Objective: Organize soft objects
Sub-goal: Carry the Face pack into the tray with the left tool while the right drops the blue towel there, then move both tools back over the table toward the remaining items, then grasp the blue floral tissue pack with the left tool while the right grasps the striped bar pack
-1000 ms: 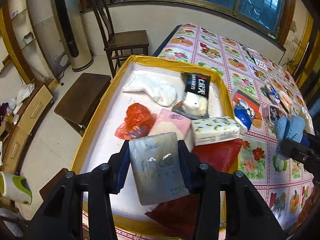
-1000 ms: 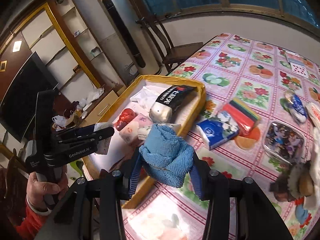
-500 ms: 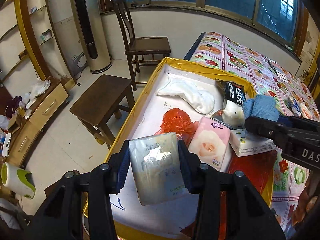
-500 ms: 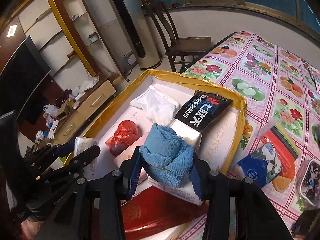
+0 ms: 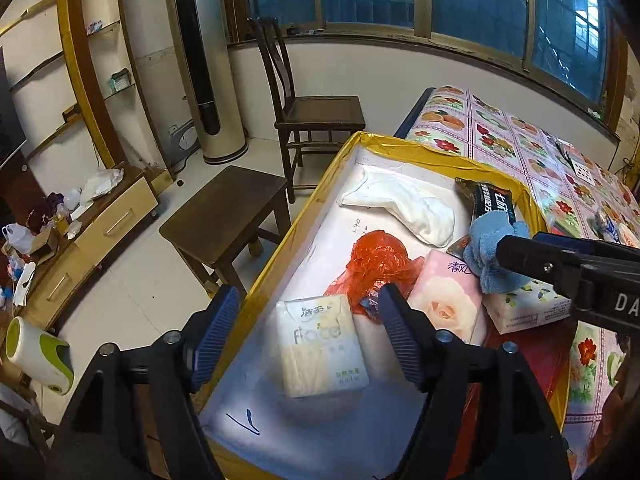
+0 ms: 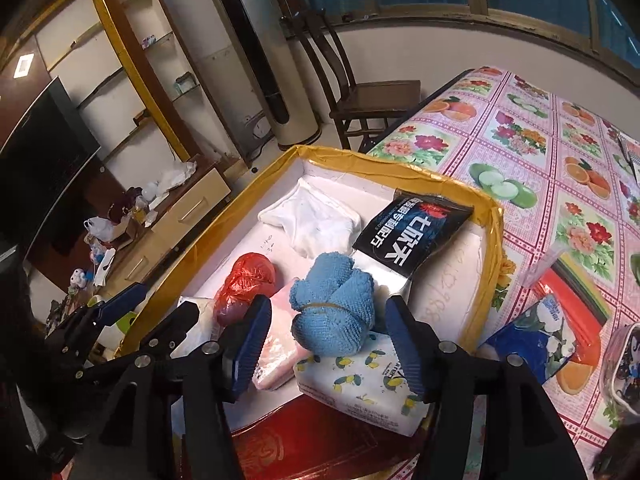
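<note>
Both grippers stand over the yellow-rimmed box (image 5: 308,216) at the edge of the table (image 6: 560,128). The left gripper (image 5: 310,338) has its jaws spread apart and holds nothing; the cream tissue pack (image 5: 322,350) lies flat on the white box floor between and below the fingers, clear of both pads. The right gripper (image 6: 324,336) is likewise spread wide; the blue cloth bundle (image 6: 334,306) rests between its fingers on top of the lemon-print tissue pack (image 6: 360,388), with a gap visible on each side.

Items already inside the box: white cloth (image 5: 400,204), red plastic bag (image 5: 376,264), pink tissue pack (image 5: 444,292), black packet (image 6: 412,236), a red flat item (image 6: 304,444) at the near edge, plus the two items just described.

Items remaining outside on the tablecloth, in the right wrist view: blue tissue pack (image 6: 532,336), red and striped packet (image 6: 576,292), and a clear pouch (image 6: 624,364) at the frame edge.

Assessment: the task appears to be well past halfway. Remaining work is judged to be collection of the items on the tablecloth and their placement in the box
</note>
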### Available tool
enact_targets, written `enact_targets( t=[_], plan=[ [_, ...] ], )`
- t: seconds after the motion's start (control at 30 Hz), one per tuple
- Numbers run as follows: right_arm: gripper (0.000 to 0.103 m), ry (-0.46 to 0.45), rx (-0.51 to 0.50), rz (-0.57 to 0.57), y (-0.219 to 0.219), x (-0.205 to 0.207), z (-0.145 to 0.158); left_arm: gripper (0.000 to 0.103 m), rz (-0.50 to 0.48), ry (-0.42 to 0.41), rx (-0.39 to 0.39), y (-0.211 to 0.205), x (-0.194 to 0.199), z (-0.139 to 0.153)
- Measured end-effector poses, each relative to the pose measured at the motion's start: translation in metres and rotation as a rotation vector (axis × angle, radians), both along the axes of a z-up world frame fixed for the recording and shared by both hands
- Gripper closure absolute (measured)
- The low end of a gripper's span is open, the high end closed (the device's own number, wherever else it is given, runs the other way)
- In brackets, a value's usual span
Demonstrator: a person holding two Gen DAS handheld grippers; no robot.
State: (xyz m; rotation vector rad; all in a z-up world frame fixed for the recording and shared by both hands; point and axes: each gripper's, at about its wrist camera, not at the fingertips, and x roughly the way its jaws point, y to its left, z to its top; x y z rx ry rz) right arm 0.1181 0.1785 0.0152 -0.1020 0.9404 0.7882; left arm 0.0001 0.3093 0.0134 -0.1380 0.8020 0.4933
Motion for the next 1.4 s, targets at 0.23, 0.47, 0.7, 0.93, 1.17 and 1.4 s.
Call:
enact_targets(
  t=[0.23,0.47,0.7,0.93,1.17,1.4],
  plan=[
    [0.039,-0.018,0.069,0.002,-0.039,-0.017,0.028,0.029,-0.011,0.011,-0.01,-0.007,-0.004,0.004],
    [0.02,-0.134,0.093,-0.092,-0.155,-0.038,0.076,0.027,-0.159,0.003,-0.168,-0.036,-0.009,0.034],
    [0.019,-0.127,0.035,-0.269,-0.265,-0.035,0.073,0.025,-0.38,0.064,-0.309,-0.112,0.027,0.049],
    [0.019,-0.038,0.113,-0.362,-0.338,-0.037,0.049,0.025,-0.613,0.245,-0.224,-0.197,0.1,0.034],
    [0.019,-0.027,0.136,-0.421,-0.38,-0.038,0.041,0.025,-0.674,0.419,-0.106,-0.227,0.151,-0.009],
    [0.019,0.012,0.163,-0.467,-0.4,-0.016,0.031,0.025,-0.69,0.468,-0.1,-0.217,0.173,-0.028]
  ],
)
